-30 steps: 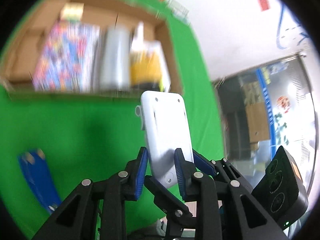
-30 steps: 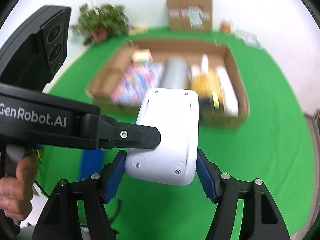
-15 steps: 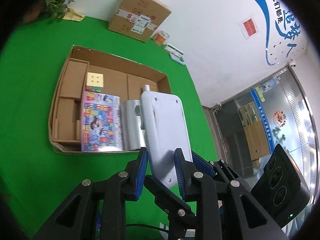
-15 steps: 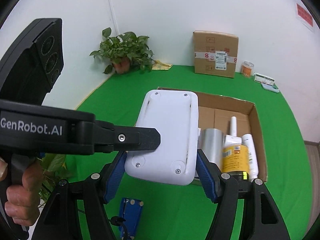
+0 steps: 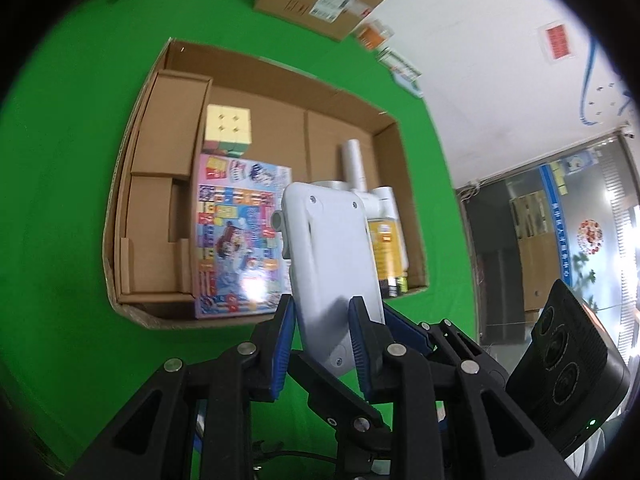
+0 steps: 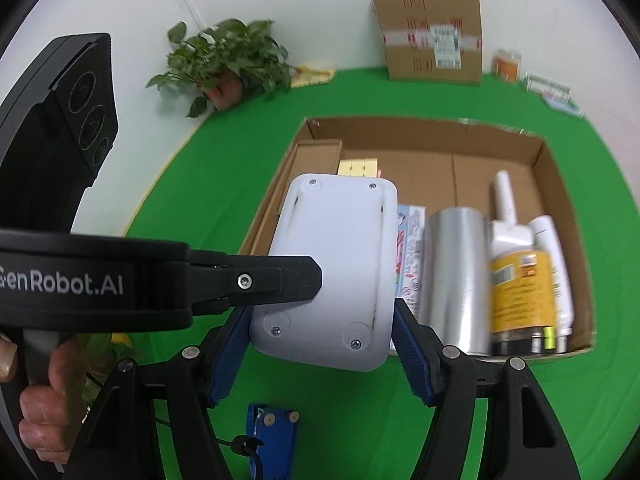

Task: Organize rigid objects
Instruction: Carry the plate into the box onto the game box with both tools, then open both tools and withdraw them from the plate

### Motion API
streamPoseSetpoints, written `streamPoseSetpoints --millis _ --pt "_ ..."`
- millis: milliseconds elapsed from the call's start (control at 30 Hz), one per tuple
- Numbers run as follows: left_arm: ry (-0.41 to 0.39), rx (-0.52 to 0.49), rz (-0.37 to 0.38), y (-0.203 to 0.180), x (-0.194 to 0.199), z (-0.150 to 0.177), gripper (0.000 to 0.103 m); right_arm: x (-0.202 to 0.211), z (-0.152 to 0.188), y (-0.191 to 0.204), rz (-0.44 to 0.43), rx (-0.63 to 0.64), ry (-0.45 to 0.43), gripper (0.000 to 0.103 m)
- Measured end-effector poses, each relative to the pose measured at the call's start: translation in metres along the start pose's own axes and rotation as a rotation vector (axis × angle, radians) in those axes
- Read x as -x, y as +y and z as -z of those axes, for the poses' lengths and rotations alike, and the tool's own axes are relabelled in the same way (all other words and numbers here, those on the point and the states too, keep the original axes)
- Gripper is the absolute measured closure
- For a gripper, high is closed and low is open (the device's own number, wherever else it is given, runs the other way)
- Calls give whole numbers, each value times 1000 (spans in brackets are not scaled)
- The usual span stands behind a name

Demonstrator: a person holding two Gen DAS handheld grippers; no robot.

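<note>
Both grippers hold one white plastic device (image 5: 330, 256), which also shows in the right wrist view (image 6: 332, 276), in the air in front of an open cardboard box (image 5: 132, 168). My left gripper (image 5: 320, 344) is shut on its thin edge. My right gripper (image 6: 320, 356) is shut across its wide sides. The box (image 6: 560, 184) holds a puzzle cube (image 5: 228, 128), a colourful picture box (image 5: 236, 240), a silver cylinder (image 6: 456, 276), a yellow-labelled bottle (image 6: 520, 276) and a white tube (image 6: 554, 264).
The floor is green cloth (image 5: 68, 160). A blue object (image 6: 272, 432) lies on it near me. A sealed carton (image 6: 430, 36), a potted plant (image 6: 224, 60) and small items stand along the white back wall.
Both grippers have moved with the white device toward the box and lower over it. The box now looks nearer and larger. The grip on the device is unchanged.
</note>
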State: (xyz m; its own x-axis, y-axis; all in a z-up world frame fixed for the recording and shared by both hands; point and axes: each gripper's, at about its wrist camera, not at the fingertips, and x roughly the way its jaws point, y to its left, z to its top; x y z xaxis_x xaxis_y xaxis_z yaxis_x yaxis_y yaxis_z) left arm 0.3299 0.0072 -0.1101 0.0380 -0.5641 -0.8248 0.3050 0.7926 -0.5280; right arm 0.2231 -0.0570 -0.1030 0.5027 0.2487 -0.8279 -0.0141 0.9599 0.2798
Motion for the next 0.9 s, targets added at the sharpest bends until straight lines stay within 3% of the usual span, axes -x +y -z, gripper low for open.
streamPoseSetpoints --millis 367,433,500,533,633,700,767,900 --pt "121 25 -74 44 -53 -35 77 -104 -17 -28 -80 -110 149 34" --pt "112 43 -88 50 -53 -38 78 -118 -16 -31 -140 -133 188 31" --pt "98 70 -135 55 -46 -41 77 -123 -12 -33 -212 -146 207 18" --pt "84 78 -135 57 -40 -42 77 -121 -10 -33 -214 -133 194 14" --pt "20 75 -123 58 -17 -42 76 -116 -8 -36 -193 -122 162 13" --pt "-1 66 -139 57 -8 -40 76 -118 -8 -40 -179 -145 156 19" --pt "-19 67 -143 55 1 -35 76 -122 -10 -37 -173 -125 160 43" --pt "-48 75 -152 54 15 -18 76 -143 -12 -27 -139 -62 197 60"
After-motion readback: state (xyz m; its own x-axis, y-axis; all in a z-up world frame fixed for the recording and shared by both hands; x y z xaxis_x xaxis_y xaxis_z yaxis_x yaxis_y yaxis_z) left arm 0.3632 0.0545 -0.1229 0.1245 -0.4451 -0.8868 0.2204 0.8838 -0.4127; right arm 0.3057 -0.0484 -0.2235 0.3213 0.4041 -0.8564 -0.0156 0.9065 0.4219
